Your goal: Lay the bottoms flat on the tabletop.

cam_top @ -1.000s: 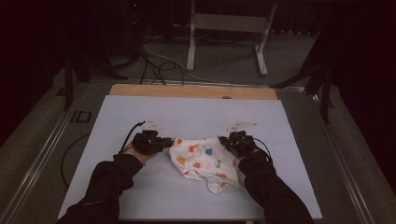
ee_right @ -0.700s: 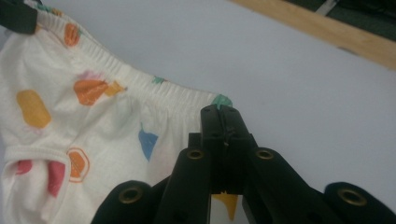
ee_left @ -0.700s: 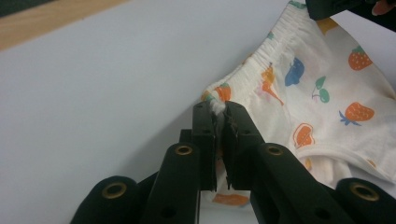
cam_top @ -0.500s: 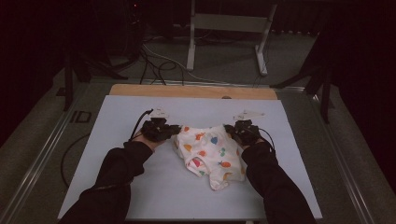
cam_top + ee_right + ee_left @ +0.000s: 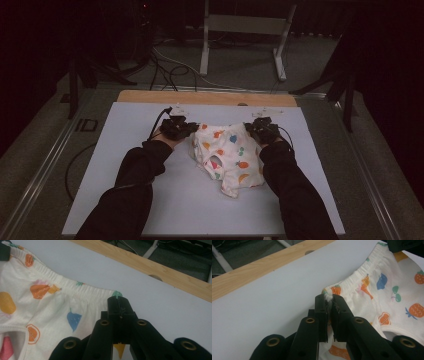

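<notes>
A small pair of cream cotton underpants printed with orange, blue, green and pink fruit shapes (image 5: 228, 157) is seen lying just past the middle of the pale grey matte table sheet (image 5: 125, 200), its ribbed elastic waistband (image 5: 364, 271) stretched along the far edge and the leg openings bunched toward six o'clock. The fabric looks soft and thin, with small gathers below the elastic and a narrow bound hem round a leg hole. The left gripper (image 5: 192, 131) is clamped on the waistband's corner at nine o'clock of the garment; in the left gripper view a fold of cloth is pinched between the black, angular plastic jaws. The right gripper (image 5: 251, 129) is clamped on the opposite corner at three o'clock, its jaws pressed together over the elastic edge. A strip of light, smooth wood (image 5: 150, 96) is seen bordering the sheet at twelve o'clock. Both forearms are covered by dark sleeves (image 5: 135, 175).
</notes>
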Tool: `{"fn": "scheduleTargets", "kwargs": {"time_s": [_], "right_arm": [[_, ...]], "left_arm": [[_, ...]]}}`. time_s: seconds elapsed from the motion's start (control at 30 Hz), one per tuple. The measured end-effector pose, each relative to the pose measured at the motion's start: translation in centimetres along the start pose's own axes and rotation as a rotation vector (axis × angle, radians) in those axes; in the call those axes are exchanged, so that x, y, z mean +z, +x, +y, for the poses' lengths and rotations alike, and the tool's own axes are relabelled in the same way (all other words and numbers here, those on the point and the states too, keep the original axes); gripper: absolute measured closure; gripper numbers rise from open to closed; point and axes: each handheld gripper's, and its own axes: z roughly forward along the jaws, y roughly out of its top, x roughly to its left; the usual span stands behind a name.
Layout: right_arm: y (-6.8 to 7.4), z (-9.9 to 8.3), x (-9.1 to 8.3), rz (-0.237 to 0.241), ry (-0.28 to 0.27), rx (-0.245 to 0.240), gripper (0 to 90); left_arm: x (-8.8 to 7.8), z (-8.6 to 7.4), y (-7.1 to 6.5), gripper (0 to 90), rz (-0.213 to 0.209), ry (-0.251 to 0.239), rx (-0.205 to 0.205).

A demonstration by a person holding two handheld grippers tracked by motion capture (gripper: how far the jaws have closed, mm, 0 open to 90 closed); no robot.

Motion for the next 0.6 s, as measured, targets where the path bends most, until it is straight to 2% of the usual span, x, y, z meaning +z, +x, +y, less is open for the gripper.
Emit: {"fn": "scheduleTargets", "kwargs": {"time_s": [0.27,0.5,0.6], "right_arm": [[-1.3,0.5,1.6,-0.030,-0.009,0.000,90.0],[-2.1,0.8,2.9,-0.057,0.010,0.006,90.0],[-2.5,0.6,3.3,-0.066,0.019,0.015,90.0]], "left_arm": [[1.8,0.8,0.9,83.7,0.037,0.000,-0.021],[3.8,1.5,1.7,83.6,0.070,0.004,-0.051],[4.5,1.7,1.7,82.9,0.082,0.011,-0.041]]}}
